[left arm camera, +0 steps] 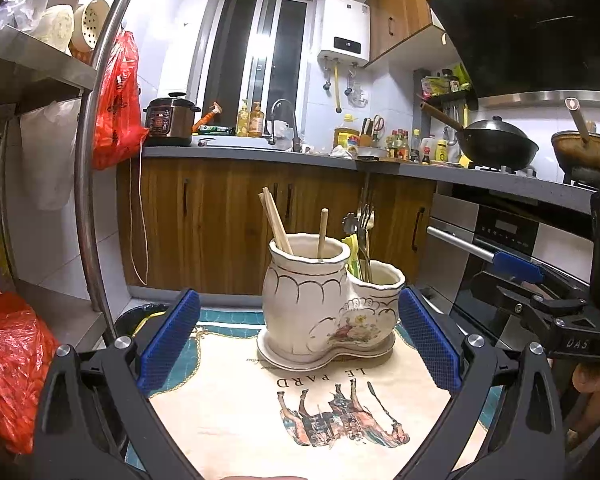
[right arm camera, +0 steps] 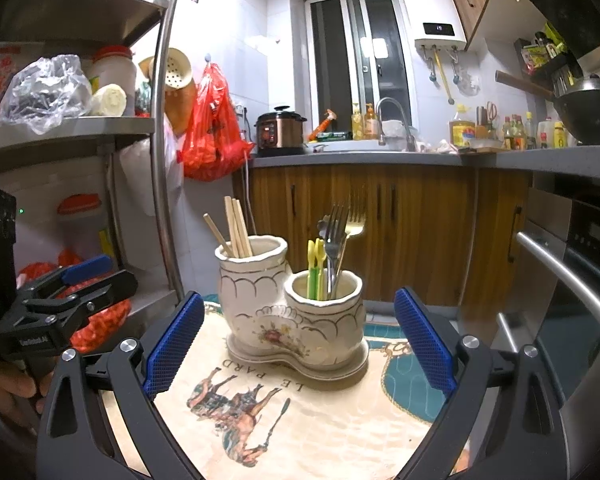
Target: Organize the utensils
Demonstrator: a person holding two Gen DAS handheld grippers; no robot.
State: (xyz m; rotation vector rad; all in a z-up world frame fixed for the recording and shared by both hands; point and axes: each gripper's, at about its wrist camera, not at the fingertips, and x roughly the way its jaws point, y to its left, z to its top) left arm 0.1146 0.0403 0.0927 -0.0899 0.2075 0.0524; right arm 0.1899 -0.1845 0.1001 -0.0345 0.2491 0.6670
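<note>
A white ceramic double utensil holder (left arm camera: 320, 308) stands on a cloth with a horse print (left arm camera: 300, 408). Its taller pot holds wooden chopsticks (left arm camera: 276, 220). Its shorter pot holds metal forks (left arm camera: 364, 224) and yellow-green plastic forks (left arm camera: 352, 256). My left gripper (left arm camera: 300, 344) is open and empty, its blue pads either side of the holder, short of it. In the right wrist view the holder (right arm camera: 292, 312), chopsticks (right arm camera: 236, 228), metal forks (right arm camera: 340, 232) and plastic forks (right arm camera: 315, 268) show. My right gripper (right arm camera: 300, 344) is open and empty, just short of the holder.
A steel shelf rack (right arm camera: 160, 152) with red bags (left arm camera: 8, 360) stands at the left. An oven (right arm camera: 580, 280) with a bar handle is at the right. A counter with wooden cabinets (left arm camera: 220, 208), a sink, a cooker and woks runs behind.
</note>
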